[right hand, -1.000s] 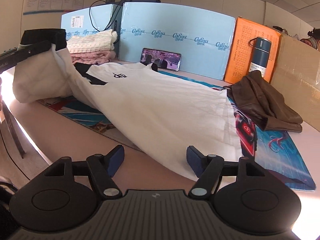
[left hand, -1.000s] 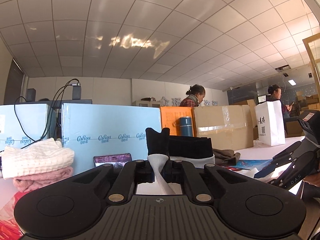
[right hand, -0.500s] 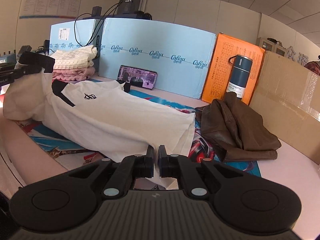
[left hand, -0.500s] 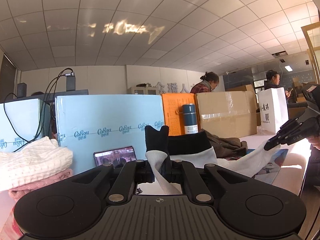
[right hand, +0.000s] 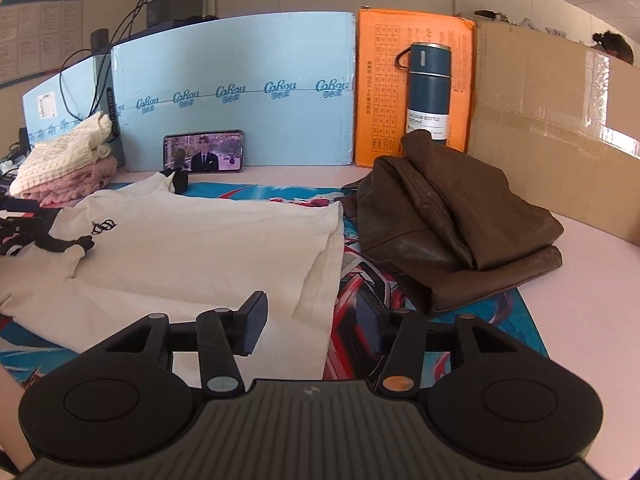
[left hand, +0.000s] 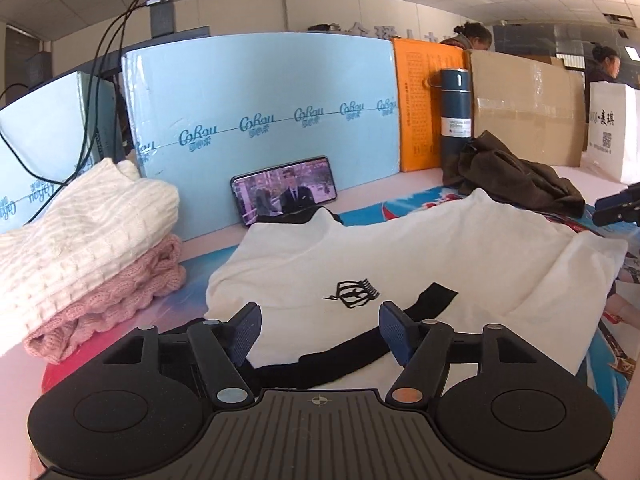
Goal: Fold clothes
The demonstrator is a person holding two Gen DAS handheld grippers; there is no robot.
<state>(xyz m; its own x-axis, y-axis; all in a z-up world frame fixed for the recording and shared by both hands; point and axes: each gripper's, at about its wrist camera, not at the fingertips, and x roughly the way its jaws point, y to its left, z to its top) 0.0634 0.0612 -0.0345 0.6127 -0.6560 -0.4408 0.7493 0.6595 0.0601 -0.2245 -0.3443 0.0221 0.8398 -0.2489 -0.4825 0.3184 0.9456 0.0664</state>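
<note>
A white T-shirt (left hand: 420, 256) with black trim and a small black crest lies folded over on the colourful mat (right hand: 492, 316). My left gripper (left hand: 319, 330) hovers just above its black-trimmed collar end; its jaws are opening and the pads touch nothing. In the right wrist view the same shirt (right hand: 208, 244) spreads left of centre. My right gripper (right hand: 314, 322) stands over the shirt's hem corner, jaws opening, cloth below but not pinched. The right gripper's tip (left hand: 618, 206) shows at the far right of the left wrist view.
A folded brown leather jacket (right hand: 452, 224) lies right of the shirt. Cream and pink knitwear (left hand: 84, 248) is stacked at the left. A phone (left hand: 284, 190), a blue flask (right hand: 428, 92), blue foam boards, an orange box and cardboard line the back.
Both grippers were shut on the shirt and carried it across; now it lies folded on the mat and both have let go. The left view has tipped down from the ceiling.
</note>
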